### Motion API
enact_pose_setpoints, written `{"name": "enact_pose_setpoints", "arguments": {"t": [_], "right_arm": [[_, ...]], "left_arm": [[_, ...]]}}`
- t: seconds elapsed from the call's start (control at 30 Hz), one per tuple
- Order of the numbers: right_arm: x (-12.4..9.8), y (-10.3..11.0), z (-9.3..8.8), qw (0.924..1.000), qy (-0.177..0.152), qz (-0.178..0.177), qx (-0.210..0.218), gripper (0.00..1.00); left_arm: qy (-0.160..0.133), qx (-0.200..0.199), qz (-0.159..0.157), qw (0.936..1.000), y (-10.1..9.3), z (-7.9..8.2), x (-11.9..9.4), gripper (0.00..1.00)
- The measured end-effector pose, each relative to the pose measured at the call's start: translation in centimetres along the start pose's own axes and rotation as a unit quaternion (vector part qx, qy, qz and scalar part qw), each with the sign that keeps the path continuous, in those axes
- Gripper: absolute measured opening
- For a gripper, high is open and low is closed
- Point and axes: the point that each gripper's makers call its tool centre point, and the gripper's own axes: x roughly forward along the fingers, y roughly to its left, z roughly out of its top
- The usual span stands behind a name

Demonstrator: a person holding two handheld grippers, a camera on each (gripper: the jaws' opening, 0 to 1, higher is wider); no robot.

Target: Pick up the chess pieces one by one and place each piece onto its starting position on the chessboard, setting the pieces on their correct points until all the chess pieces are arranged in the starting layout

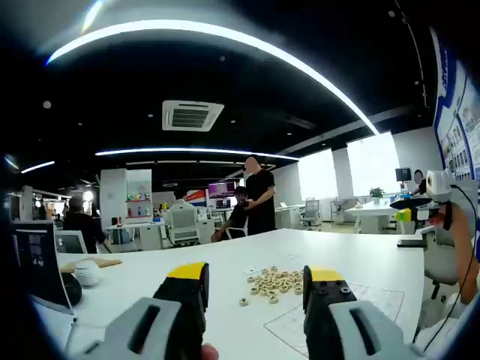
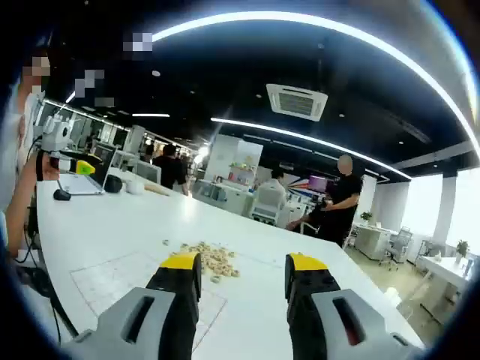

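While the left gripper [image 1: 255, 289] hangs released and empty above the table [image 1: 150, 270], the chess pieces [image 1: 274, 282] sit heaped beside the board [image 1: 360, 304], ready for picking. Over to the right gripper view: right gripper [image 2: 241, 285] spread wide, carrying nothing, pieces [image 2: 210, 259] piled ahead.

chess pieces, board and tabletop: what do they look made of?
Chess pieces: pale tan discs, matte, probably wood or plastic; too small to tell. Chessboard: thin white sheet with printed grid lines lying flat, likely paper or vinyl. Table: smooth white surface with a soft sheen, looks like laminate.
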Motion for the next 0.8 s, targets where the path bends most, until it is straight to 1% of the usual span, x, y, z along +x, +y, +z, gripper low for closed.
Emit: {"name": "enact_pose_setpoints", "arguments": {"t": [0.43,0.67,0.73,0.77,0.8], "right_arm": [[0.0,0.0,0.0,1.0,0.0,0.0,0.0,0.45],[0.0,0.0,0.0,1.0,0.0,0.001,-0.001,0.45],[0.0,0.0,0.1,1.0,-0.001,0.001,-0.001,0.45],[0.0,0.0,0.1,1.0,-0.001,0.001,-0.001,0.45],[0.0,0.0,0.1,1.0,-0.002,0.001,-0.001,0.45]], "left_arm": [[0.001,0.001,-0.001,1.0,0.0,-0.1,0.1,0.51],[0.006,0.0,-0.005,1.0,-0.2,-0.5,0.6,0.51],[0.01,0.002,-0.016,0.9998,-0.9,-0.8,0.9,0.51],[0.008,-0.007,-0.03,0.9995,-1.5,-0.8,1.1,0.51],[0.005,-0.014,-0.037,0.9992,-1.8,-0.7,1.2,0.51]]}}
